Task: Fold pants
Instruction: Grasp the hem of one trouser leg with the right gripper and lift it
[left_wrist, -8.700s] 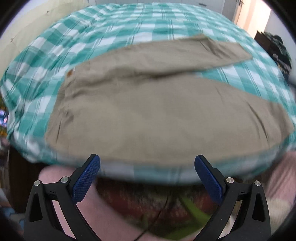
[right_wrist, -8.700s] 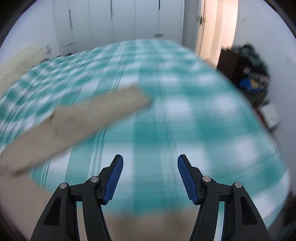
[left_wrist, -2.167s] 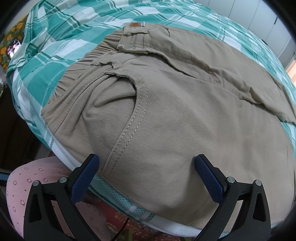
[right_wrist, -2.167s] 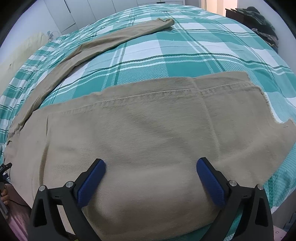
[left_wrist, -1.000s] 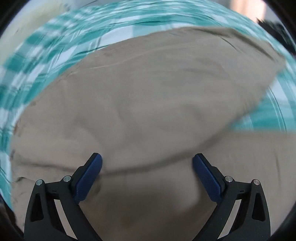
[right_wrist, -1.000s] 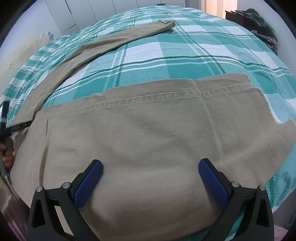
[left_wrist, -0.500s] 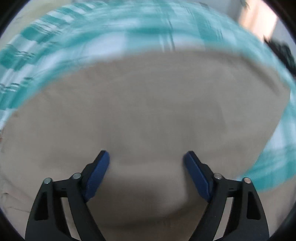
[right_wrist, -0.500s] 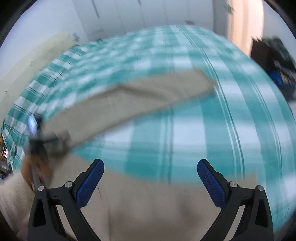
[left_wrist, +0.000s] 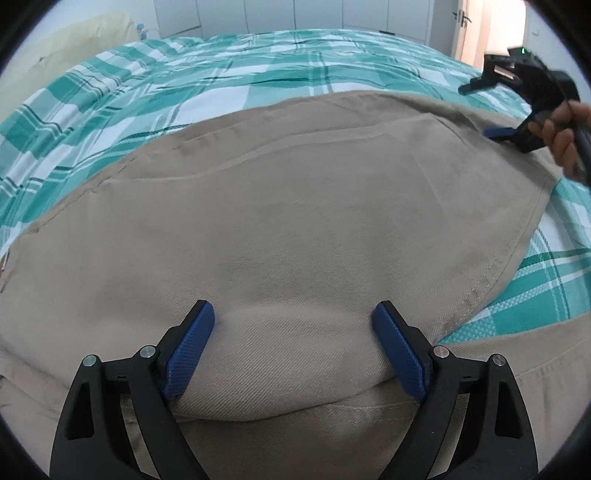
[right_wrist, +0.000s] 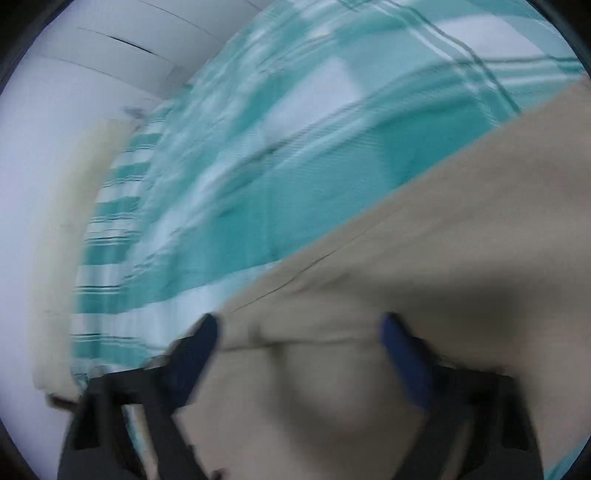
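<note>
While the tan pants (left_wrist: 295, 221) lie spread across the bed (left_wrist: 258, 66) with its teal and white checked cover, one leg rests folded over the other, its stitched hem curving down at the right side of the left wrist view. Left tool (left_wrist: 293, 349): jaws wide apart, blue pads (left_wrist: 190, 345) set down on the upper layer of cloth, nothing pinched between them. Right tool (left_wrist: 496, 132): seen at the far right edge of the pants, held in a hand (left_wrist: 561, 133), one blue pad lying against the cloth. Right wrist view, badly blurred: right tool (right_wrist: 299, 354) with pads apart and tan cloth bunched between them; whether it grips the cloth cannot be told. White cupboards (left_wrist: 277, 14) behind the bed.
</note>
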